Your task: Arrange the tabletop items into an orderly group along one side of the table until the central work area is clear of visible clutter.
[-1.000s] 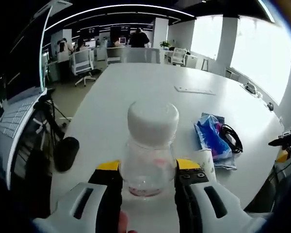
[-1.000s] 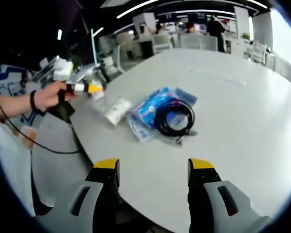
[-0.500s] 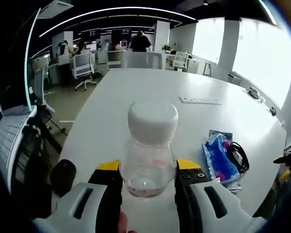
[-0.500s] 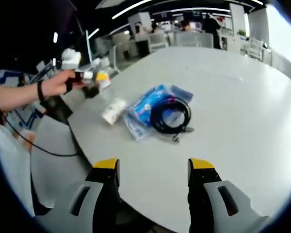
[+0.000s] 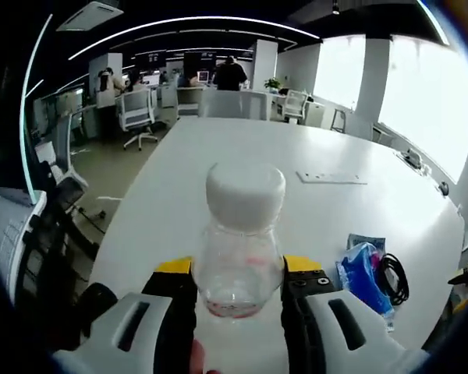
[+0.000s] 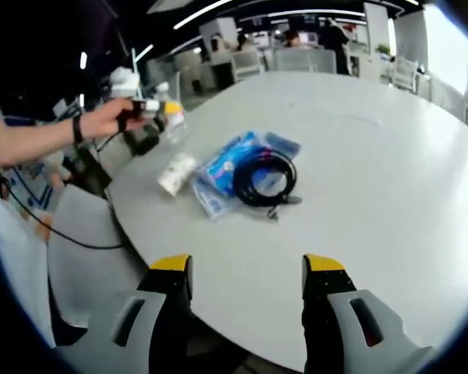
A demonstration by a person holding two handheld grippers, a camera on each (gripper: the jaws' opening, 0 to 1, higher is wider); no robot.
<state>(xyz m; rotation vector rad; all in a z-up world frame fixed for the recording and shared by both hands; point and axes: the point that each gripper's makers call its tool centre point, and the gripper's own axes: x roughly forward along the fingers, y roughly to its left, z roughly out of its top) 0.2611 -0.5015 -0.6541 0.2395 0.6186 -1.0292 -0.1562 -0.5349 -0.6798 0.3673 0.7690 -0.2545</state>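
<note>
Here the left claw (image 5: 238,274) clenches a clear bottle (image 5: 239,241), no readable label; right claw (image 6: 247,271) released

Jar (image 5: 239,257) base hidden between left tongs (image 5: 238,274); small cup (image 6: 176,173) blurred.

My left gripper (image 5: 238,273) is clamped tight, jaws pinching inward. My right gripper (image 6: 248,269) hangs with jaws wide apart. My left hand (image 6: 113,119) is extended forward.
</note>
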